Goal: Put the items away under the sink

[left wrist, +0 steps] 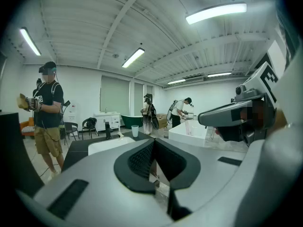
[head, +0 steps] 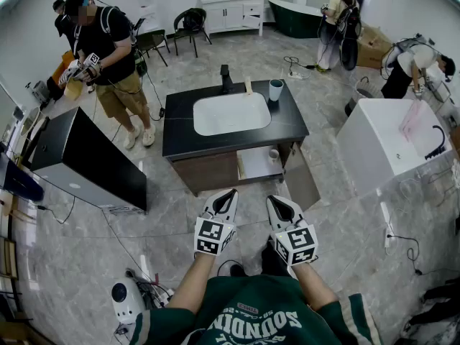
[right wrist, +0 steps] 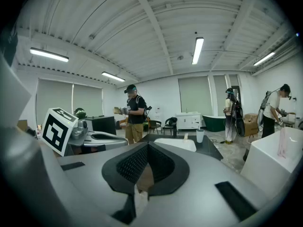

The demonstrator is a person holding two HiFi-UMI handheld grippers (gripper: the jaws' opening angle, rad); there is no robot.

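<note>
The bench [head: 180, 131] has a matt black top around a glossy white basin [head: 231, 113], a brown wood-look cabinet front [head: 205, 172], a polished grey marble-look floor [head: 86, 250], and the left gripper [left wrist: 154, 144] has matt pale plastic fingers [left wrist: 85, 188] with ribbed black pads [left wrist: 139, 161].

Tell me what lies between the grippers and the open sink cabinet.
Only bare grey floor, as the head view shows: the left gripper and right gripper hang short of the sink cabinet, whose door stands open at the right.
</note>
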